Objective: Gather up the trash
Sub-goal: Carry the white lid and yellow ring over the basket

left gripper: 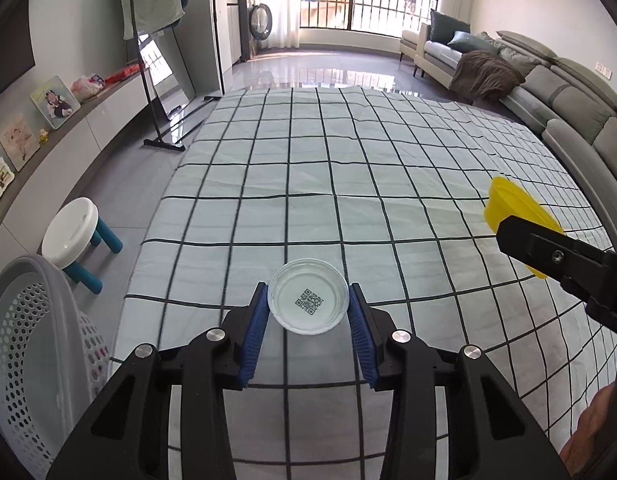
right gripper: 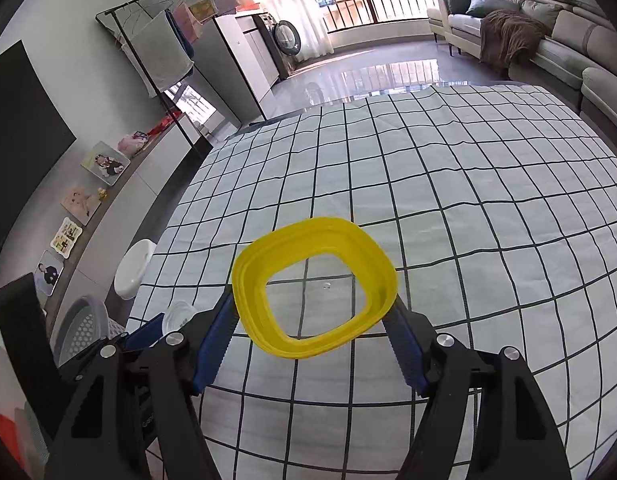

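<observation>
My left gripper [left gripper: 308, 308] is shut on a clear round plastic lid [left gripper: 308, 302] with a QR code, held above the checked cloth [left gripper: 348, 184]. My right gripper [right gripper: 314, 312] is shut on a yellow squarish lid [right gripper: 314, 286] with a clear centre, held up over the cloth. In the left wrist view the yellow lid [left gripper: 512, 208] and right gripper show at the right edge. In the right wrist view the clear lid [right gripper: 178, 316] and left gripper show at the lower left.
A grey perforated laundry basket [left gripper: 32, 352] stands at the left, beside the cloth; it also shows in the right wrist view [right gripper: 82, 328]. A white stool [left gripper: 70, 232] with teal legs stands beyond it. A clothes rack [left gripper: 156, 80], a low shelf and sofas [left gripper: 548, 92] line the room.
</observation>
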`<state>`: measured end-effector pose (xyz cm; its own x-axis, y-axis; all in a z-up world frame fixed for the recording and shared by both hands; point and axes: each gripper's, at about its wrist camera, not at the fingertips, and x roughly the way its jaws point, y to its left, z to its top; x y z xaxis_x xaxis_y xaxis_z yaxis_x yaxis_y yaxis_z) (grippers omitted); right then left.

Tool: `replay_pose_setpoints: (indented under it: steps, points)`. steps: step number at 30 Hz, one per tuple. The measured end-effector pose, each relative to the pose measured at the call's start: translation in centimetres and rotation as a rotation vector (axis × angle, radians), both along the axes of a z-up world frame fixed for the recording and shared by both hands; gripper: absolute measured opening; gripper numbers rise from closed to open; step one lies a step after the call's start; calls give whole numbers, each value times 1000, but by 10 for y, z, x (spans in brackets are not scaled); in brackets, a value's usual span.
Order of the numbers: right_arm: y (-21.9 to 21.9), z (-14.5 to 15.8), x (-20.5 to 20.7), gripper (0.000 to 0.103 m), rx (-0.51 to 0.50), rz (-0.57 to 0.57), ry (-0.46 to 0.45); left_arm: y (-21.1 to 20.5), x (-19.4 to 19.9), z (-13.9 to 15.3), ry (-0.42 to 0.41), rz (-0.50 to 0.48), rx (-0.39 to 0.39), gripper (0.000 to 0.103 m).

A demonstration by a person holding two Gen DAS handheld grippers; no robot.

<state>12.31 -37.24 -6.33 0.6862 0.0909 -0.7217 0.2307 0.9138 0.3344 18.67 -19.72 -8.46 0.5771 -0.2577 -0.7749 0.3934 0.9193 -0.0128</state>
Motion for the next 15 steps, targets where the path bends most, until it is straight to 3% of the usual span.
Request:
replay_pose_setpoints:
  steps: [8,15]
  points:
    - [47,17,1,69,-27,78,-47,64,-17,39,-91,64,-12,39]
    - [119,31,13,69,-23,194,-94,141,-30,68,-156,168,-2,39]
